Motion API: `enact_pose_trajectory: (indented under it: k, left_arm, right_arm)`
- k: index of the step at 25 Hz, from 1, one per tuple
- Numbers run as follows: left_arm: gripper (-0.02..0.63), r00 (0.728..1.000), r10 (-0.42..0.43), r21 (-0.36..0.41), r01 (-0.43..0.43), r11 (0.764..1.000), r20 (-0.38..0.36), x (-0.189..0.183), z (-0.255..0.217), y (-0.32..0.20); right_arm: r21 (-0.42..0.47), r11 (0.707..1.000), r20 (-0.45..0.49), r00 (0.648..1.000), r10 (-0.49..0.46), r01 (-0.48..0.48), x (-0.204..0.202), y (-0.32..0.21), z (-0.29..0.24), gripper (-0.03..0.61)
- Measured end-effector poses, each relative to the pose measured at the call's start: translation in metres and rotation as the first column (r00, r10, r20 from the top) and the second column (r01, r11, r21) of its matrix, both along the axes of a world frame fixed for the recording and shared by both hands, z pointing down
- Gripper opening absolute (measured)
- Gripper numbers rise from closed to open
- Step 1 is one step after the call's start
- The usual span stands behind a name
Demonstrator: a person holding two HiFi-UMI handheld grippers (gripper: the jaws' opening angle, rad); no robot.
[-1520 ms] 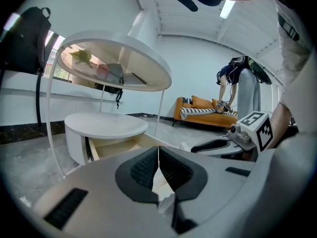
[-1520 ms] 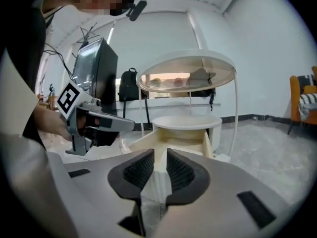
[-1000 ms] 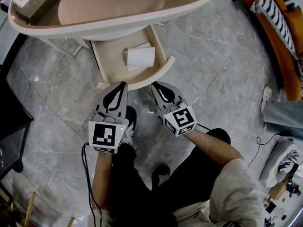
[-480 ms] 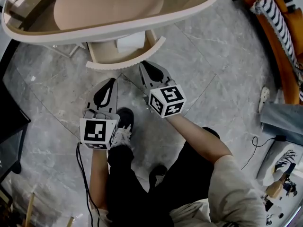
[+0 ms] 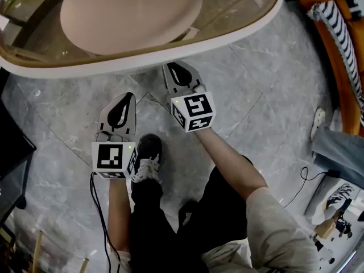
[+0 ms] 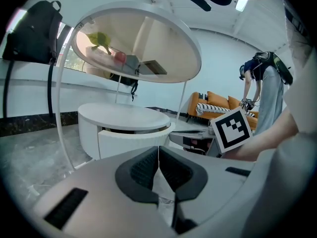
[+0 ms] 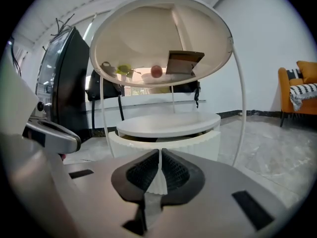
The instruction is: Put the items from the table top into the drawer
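Two claws point toward the table [image 5: 170, 53], which fills the head view at 12 o'clock. On the left, the left claw [image 5: 125, 99] is shut tight, with nothing in it. It hangs over the grey floor [image 5: 57, 112], at 11 o'clock from a black shoe [image 5: 148, 152]. At its 2 o'clock is the right claw [image 5: 172, 70]. That claw is shut tight too and holds nothing. Its tip is right by the table's white rim. The drawer [image 7: 166, 144] is under the table top, at 12 o'clock from the right claw. Its ribbed front is nearly in, with a thin dark gap on top. Up on the glass table top are a green thing [image 7: 123, 69], a pink ball [image 7: 156, 71] and a brown box [image 7: 184, 62], in a row from left to right. An orange sofa [image 5: 333, 56] stands far off at 3 o'clock.
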State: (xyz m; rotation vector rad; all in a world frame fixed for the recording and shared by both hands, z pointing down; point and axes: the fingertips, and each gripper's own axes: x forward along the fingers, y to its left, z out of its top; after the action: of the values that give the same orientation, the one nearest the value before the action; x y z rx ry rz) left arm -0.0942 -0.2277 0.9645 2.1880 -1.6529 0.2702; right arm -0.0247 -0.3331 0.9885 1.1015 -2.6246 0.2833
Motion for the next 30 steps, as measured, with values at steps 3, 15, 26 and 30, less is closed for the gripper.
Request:
enact_pose_trajectory:
  k: [3, 15, 26, 30]
  left_arm:
    - [0.021, 1.000, 0.002, -0.014, -0.002, 1.000, 0.000, -0.002, 0.006, -0.006]
    - [0.021, 1.000, -0.024, -0.020, 0.023, 1.000, -0.013, -0.020, 0.017, -0.018]
    - [0.021, 0.997, -0.078, -0.014, 0.077, 0.997, -0.019, -0.017, -0.047, -0.029]
    - [0.021, 0.998, -0.069, -0.068, 0.068, 0.995, -0.015, -0.021, -0.112, 0.000]
  right_arm:
    - [0.036, 0.999, -0.023, 1.000, -0.011, 0.011, -0.008, -0.010, 0.002, 0.045]
    - [0.071, 0.997, 0.010, 1.000, 0.004, -0.005, -0.023, -0.036, 0.002, 0.046]
    - [0.014, 1.000, -0.063, 0.998, -0.009, 0.010, -0.019, -0.002, -0.038, 0.046]
    - [-0.022, 0.996, -0.161, 0.983, -0.084, 0.082, -0.008, 0.042, -0.092, 0.046]
